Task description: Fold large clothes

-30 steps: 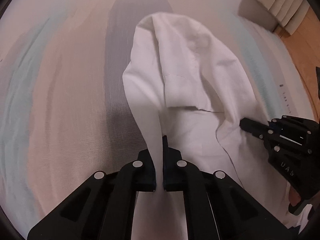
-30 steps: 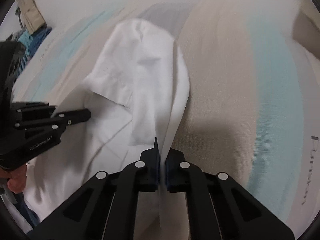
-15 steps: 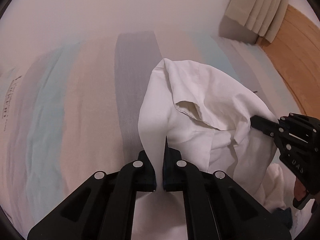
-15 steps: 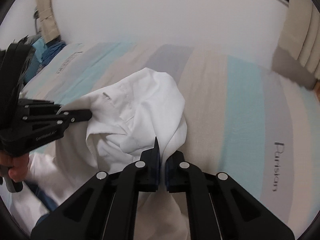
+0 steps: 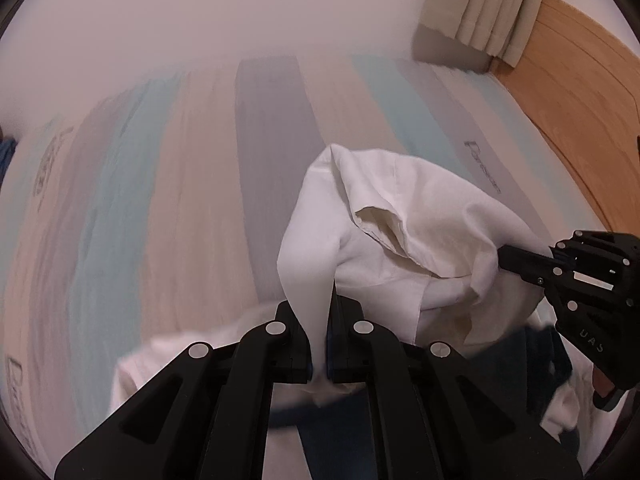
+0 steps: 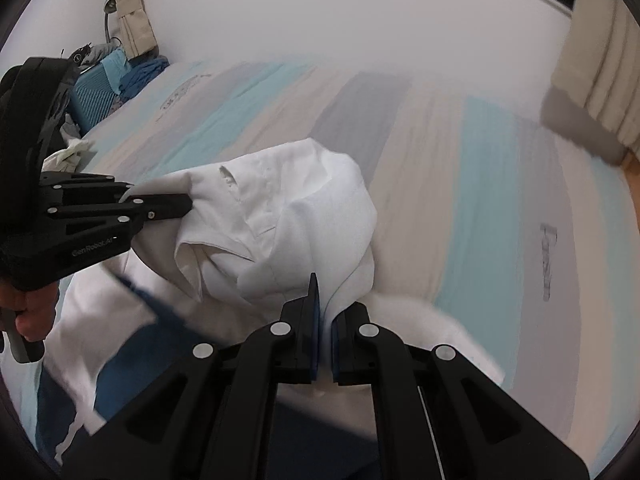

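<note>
A: How is the white shirt (image 5: 404, 240) being held?

B: It is pinched at two points. A fold of its cloth is clamped between the fingers of the left hand-held gripper (image 5: 318, 344), and another fold is clamped in the right hand-held gripper (image 6: 325, 332). Both are closed tight on fabric, with nothing released.

A: Where is the shirt relative to the bed (image 5: 180, 184)?

B: It is lifted above the striped bedcover, near the bed's near edge, and it hangs bunched between the two grips. Whether its lowest part touches the cover cannot be told.

A: Why would it be held like that?

B: Probably so that the garment can be raised and spread by its own weight before it is laid flat; a two-point hold lets an edge be stretched straight. Folding proper is judged not yet begun, since the cloth is crumpled.

A: Are any containers in view?

B: A teal suitcase (image 6: 94, 100) is seen past the bed's far left corner in the right wrist view, with blue and pale clothes piled on or in it; which cannot be told. Dark blue fabric (image 6: 132, 368) and more white cloth lie below the grippers.
</note>
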The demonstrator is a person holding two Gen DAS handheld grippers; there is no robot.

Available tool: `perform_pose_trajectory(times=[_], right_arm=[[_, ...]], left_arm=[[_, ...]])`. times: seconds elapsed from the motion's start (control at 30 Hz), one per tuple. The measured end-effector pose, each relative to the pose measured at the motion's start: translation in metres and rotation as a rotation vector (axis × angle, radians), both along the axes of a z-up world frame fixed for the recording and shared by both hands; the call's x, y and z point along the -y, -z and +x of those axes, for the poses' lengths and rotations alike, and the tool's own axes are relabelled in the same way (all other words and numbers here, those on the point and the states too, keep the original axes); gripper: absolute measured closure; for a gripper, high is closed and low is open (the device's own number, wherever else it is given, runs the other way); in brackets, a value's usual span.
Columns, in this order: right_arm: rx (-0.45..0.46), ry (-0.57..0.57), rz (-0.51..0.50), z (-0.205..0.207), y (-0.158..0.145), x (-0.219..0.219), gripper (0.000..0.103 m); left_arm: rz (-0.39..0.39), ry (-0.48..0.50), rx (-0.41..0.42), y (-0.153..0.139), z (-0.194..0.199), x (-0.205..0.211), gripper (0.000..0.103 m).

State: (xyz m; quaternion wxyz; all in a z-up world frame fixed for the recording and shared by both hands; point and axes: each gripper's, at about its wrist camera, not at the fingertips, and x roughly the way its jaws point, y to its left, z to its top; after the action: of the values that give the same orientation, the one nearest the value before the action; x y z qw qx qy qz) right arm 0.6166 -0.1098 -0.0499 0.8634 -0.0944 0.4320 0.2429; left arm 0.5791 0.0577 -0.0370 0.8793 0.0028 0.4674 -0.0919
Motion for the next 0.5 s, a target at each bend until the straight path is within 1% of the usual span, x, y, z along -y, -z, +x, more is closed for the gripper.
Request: perform_pose_trajectory(times=[0.1, 0.13, 0.23, 0.37, 0.5], right_arm=[[-0.029, -0.012, -0.014, -0.033, 0.011, 0.004, 0.1], [-0.043, -0.015, -0.022, -0.043, 0.017, 0.005, 0.1], [-0.084, -0.016, -0.036, -0.058, 0.031, 0.008, 0.1], [-0.134, -0.017, -0.054, -0.066, 0.055, 0.011, 0.1], [-0.159, -0.013, -0.067, -0.069, 0.072, 0.011, 0.1]], left_arm=[[-0.002, -0.004, -0.029, 0.011, -0.027, 0.002, 0.1], [-0.004, -0.005, -0.035, 0.015, -0.03, 0.005, 0.1], [0.002, -0.013, -0.06, 0.033, -0.048, 0.006, 0.1], [0.044, -0.006, -0.074, 0.055, -0.058, 0.016, 0.099], [0.061, 0.004, -0.096, 0.071, -0.066, 0.019, 0.099]])
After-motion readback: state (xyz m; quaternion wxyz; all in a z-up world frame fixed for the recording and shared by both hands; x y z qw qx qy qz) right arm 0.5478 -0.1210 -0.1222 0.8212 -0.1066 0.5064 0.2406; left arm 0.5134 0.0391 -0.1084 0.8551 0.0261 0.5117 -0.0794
